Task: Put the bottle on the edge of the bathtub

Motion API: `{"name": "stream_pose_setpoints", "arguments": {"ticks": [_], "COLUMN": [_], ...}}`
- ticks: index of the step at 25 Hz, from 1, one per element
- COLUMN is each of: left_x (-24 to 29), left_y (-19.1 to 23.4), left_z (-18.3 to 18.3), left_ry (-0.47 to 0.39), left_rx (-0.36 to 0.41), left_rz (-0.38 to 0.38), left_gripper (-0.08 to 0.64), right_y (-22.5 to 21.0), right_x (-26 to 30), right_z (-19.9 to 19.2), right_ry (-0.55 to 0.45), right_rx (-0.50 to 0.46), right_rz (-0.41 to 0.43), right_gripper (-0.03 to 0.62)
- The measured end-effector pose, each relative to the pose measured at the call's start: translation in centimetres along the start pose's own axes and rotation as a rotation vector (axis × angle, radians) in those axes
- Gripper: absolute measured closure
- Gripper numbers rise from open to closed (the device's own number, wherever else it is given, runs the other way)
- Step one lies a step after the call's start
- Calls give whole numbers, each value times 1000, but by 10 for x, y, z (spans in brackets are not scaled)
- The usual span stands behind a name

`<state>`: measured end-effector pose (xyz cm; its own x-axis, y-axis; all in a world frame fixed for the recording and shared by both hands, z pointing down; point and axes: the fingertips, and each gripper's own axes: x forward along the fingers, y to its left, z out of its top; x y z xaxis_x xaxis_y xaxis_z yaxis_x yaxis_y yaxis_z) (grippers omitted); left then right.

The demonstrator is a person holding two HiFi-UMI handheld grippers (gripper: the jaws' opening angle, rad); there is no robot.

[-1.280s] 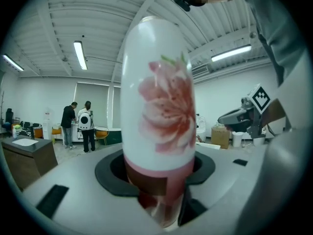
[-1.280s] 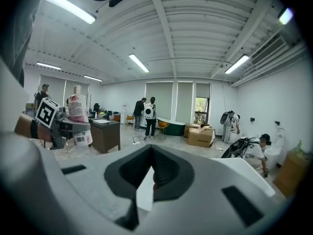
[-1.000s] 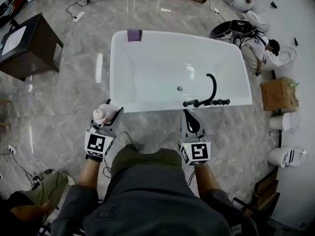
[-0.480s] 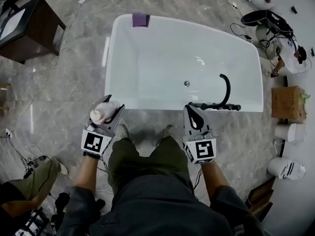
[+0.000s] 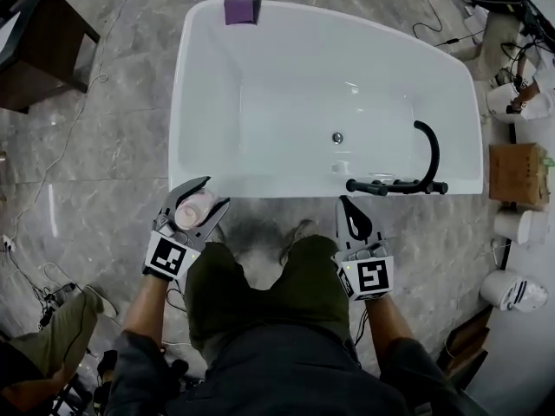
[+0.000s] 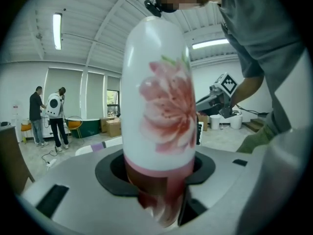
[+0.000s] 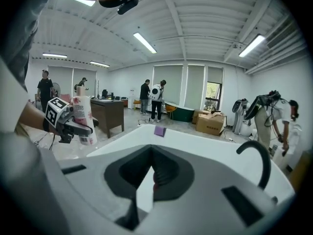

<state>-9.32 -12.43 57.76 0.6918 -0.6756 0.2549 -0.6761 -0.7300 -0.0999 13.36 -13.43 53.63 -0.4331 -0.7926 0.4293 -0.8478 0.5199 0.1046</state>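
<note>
Jaws: left gripper (image 5: 192,217) clamped on the bottle (image 5: 196,209), gripping its pinkish lower part. The white body with a pink flower print stands upright above the jaws. Right gripper (image 5: 356,221) jaws pressed together, nothing between them. Both are held in front of the person's knees (image 5: 260,276), over the grey marble floor (image 5: 104,172). Bottle is just short of the bathtub (image 5: 260,187), near the left end of its near rim, not on the edge. Right gripper is just short of the same rim, near the black faucet (image 5: 414,170) mounted there. Drain (image 5: 337,137) at the tub bottom. Purple pad (image 5: 241,9) on the far rim. Dark desk (image 5: 35,55) at far left.
</note>
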Motion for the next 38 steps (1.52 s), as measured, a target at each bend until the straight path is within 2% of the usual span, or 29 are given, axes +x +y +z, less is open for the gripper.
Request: {"name": "stream_pose_setpoints", "arguments": {"ticks": [11,18,26,38], "left_x": [55,73,78,77], "left_y": [-15,-24,-34,-38], "left_z": [-87,-127,-150,-152], "left_ry": [10,5,14,-27], "left_rx": [27,46,46,51], "left_rz": [-232,-370,-493,-569], "left_gripper": [341,341,341,337], "right_y": [-12,-14,-13,-13], "right_x": [56,87,114,132], "right_z": [-72,-103,-118,-142], "right_ry": [40,78,95,104], "right_rx": [8,7,11,0], "right_rz": [-55,-70,-67,-45], "right_gripper": [592,592,592,592]}}
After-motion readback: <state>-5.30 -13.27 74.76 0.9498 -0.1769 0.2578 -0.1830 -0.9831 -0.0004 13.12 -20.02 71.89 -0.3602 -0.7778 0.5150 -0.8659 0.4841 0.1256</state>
